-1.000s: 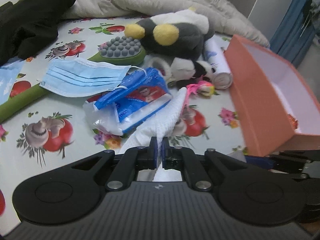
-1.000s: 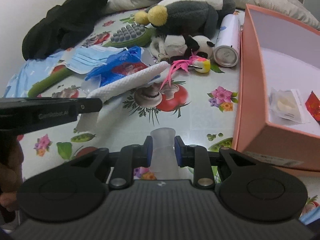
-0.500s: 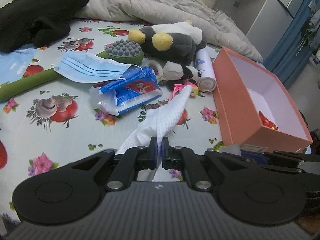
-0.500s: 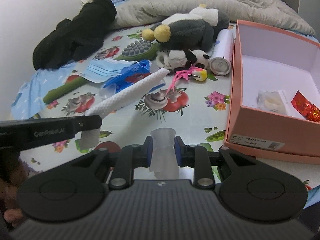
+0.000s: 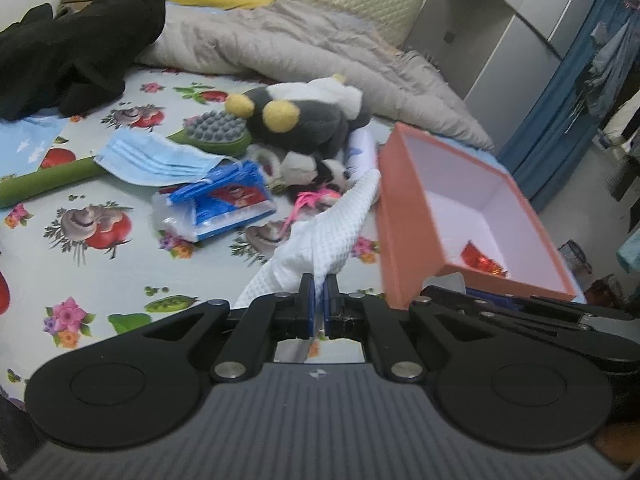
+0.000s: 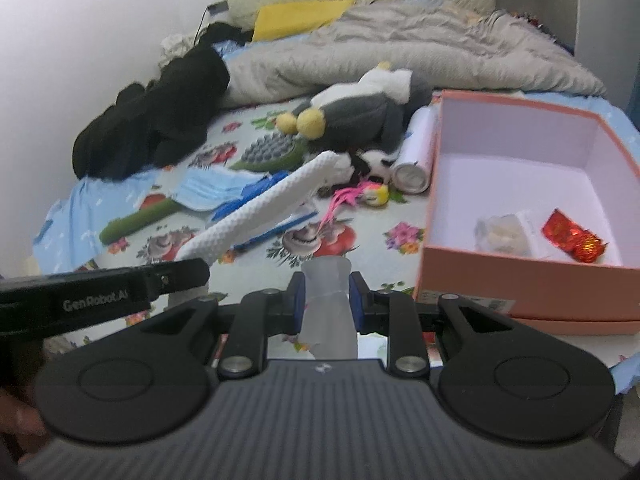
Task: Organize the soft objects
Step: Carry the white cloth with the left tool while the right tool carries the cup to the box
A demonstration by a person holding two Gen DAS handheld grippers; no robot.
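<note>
My left gripper (image 5: 319,286) is shut on a white waffle-weave cloth (image 5: 336,224), which sticks out stiffly above the bed toward the orange box (image 5: 404,216). From the right wrist view the same cloth (image 6: 264,208) juts up and right from the left gripper (image 6: 192,274). My right gripper (image 6: 326,286) is shut on a small translucent frosted bottle (image 6: 327,308). The orange box (image 6: 516,284) stands open on the right and holds a red foil packet (image 6: 572,236) and a clear wrapped item (image 6: 504,234).
On the fruit-print sheet (image 5: 120,280) lie a grey and yellow plush toy (image 5: 296,118), a blue face mask (image 5: 152,160), a blue tissue pack (image 5: 224,204), a green massage brush (image 5: 216,136), a white tube (image 6: 416,148), a pink feather toy (image 6: 360,196). Black clothes (image 5: 72,44) and a grey quilt (image 5: 304,48) sit behind.
Both grippers have risen and drawn back from the bed, so more of the bed and box shows. The cloth and the bottle stayed gripped.
</note>
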